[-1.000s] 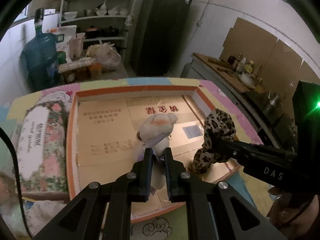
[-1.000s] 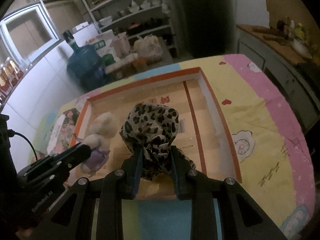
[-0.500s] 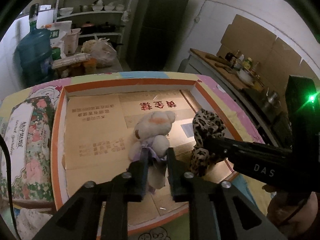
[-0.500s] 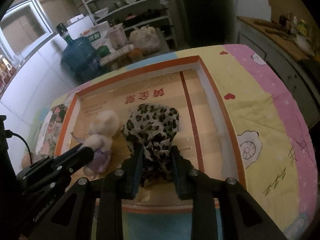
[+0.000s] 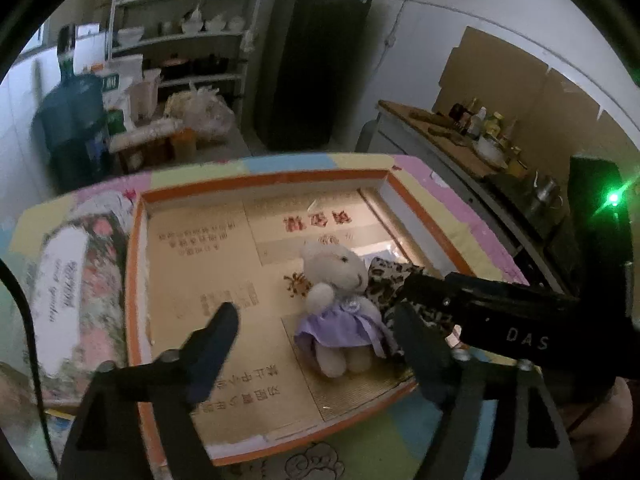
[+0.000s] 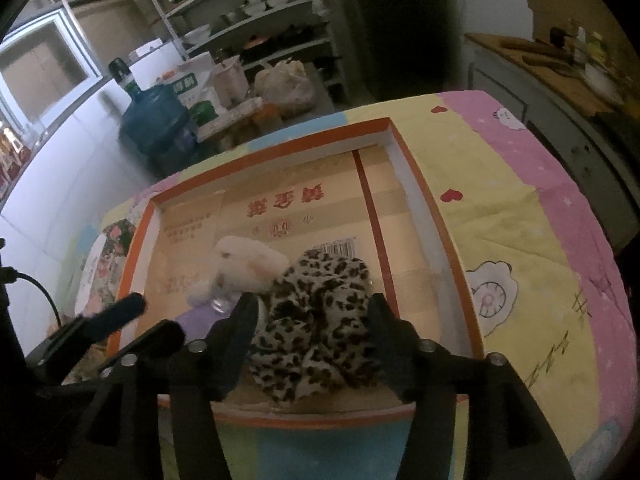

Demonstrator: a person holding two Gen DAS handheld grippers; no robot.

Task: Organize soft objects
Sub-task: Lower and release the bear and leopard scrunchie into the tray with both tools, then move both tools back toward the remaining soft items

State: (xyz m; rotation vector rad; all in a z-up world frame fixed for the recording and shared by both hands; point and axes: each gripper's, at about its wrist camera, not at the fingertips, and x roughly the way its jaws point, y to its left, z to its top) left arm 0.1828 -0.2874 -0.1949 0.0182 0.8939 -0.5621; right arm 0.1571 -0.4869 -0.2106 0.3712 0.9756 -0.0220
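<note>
A white teddy bear (image 5: 334, 276) in a purple dress sits in the orange-rimmed cardboard box (image 5: 138, 280), leaning on a leopard-print soft piece (image 5: 384, 280). My left gripper (image 5: 316, 314) is just in front of the bear. Its jaws are opening wide and no pad touches the toy. In the right wrist view the leopard-print piece (image 6: 320, 312) rests on the box (image 6: 424, 200) floor beside the bear (image 6: 248, 264). My right gripper (image 6: 314, 314) straddles it with jaws opening, the cloth loose between them. The left gripper (image 6: 154, 318) shows at lower left.
A flowered packet (image 5: 76, 280) lies left of the box on the pastel patchwork cloth (image 6: 520, 240). Behind the table stand a blue water jug (image 5: 76, 120), shelves with bowls (image 5: 192, 28) and a dark fridge (image 5: 316, 60). A counter with bottles (image 5: 480, 128) runs along the right.
Both grippers have gone from shut to open. The bear has left the left jaws and now sits in the box. The leopard-print piece has dropped from the right jaws onto the box floor.
</note>
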